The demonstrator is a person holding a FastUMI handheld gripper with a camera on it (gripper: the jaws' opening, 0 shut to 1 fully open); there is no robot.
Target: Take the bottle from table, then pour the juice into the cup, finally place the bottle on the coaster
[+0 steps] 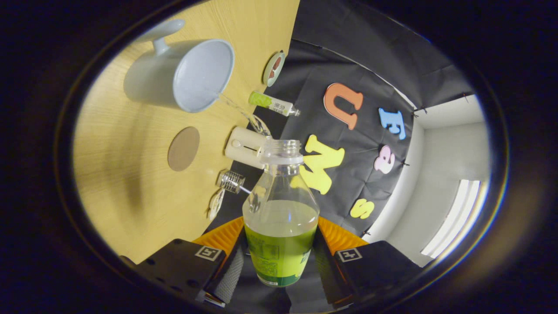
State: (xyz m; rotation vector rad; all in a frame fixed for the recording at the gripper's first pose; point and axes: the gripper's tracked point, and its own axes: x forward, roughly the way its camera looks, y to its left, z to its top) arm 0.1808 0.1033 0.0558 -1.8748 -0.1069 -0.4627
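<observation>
My fingers (279, 266) clamp the uncapped bottle (280, 218) on both sides, tipped over the worktop (130, 174), thin stream reaching the cup (183, 74) rim, round coaster (183, 148) lying unobstructed beside it.

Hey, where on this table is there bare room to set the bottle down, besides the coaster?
The gripper is shut on the bottle, tilted and pouring into the cup. Bare wood spreads on the table between the round coaster and the fingers, and beside the cup. It is crowded along the table's far edge: white box, small green bottle, metal whisk.
</observation>
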